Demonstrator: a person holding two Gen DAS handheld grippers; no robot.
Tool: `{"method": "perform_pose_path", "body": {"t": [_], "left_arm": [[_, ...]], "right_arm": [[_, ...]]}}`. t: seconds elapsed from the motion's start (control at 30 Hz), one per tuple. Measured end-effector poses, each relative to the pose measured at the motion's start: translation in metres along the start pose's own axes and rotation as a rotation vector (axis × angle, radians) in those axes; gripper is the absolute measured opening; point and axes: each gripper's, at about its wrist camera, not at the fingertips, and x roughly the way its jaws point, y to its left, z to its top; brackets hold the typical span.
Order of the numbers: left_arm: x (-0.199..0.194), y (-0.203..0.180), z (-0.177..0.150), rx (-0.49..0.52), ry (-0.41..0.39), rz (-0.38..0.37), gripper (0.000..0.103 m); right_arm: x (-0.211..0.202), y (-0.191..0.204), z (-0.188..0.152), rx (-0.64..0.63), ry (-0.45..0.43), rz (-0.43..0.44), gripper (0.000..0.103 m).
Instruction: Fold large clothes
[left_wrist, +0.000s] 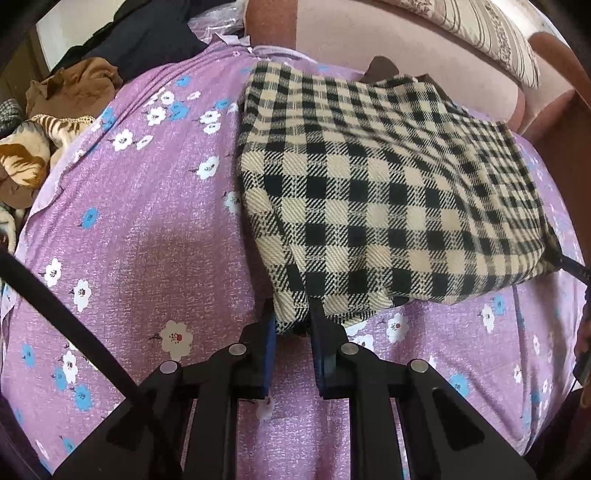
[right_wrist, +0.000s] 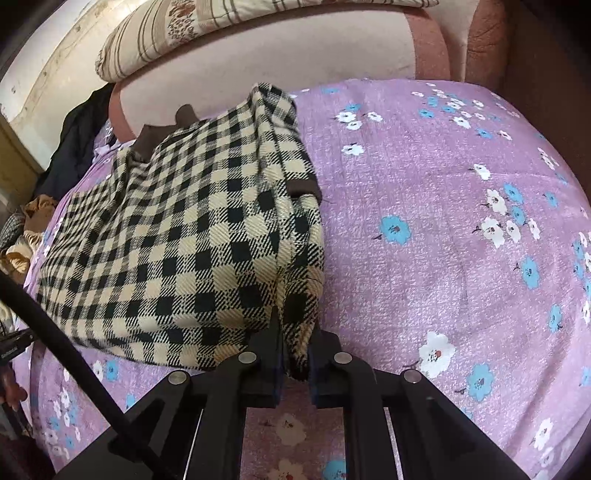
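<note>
Between the closed pads of the left gripper (left_wrist: 291, 317), at 6 o'clock in its view, sits 1 near corner of the checked garment (left_wrist: 376, 192). The right gripper (right_wrist: 295, 332) likewise pinches another near corner. The garment spreads toward 12 o'clock over the purple floral bedsheet (right_wrist: 443, 221), brown cuff (right_wrist: 303, 187) uppermost.
</note>
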Motion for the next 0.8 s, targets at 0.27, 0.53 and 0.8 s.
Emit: {"method": "perform_pose_path", "body": {"t": [0.27, 0.53, 0.8], "left_arm": [[-0.04, -0.021, 0.006, 0.024, -0.167, 0.056, 0.073], [-0.029, -0.05, 0.019, 0.042, -0.173, 0.077, 0.073], [0.001, -0.056, 0.024, 0.047, -0.135, 0.122, 0.073]], "right_arm": [[-0.048, 0.033, 0.004, -0.08, -0.085, -0.012, 0.049], [-0.033, 0.114, 0.0, -0.198, -0.06, 0.165, 0.05], [0.015, 0.174, 0.008, -0.24, -0.063, 0.239, 0.05]]}}
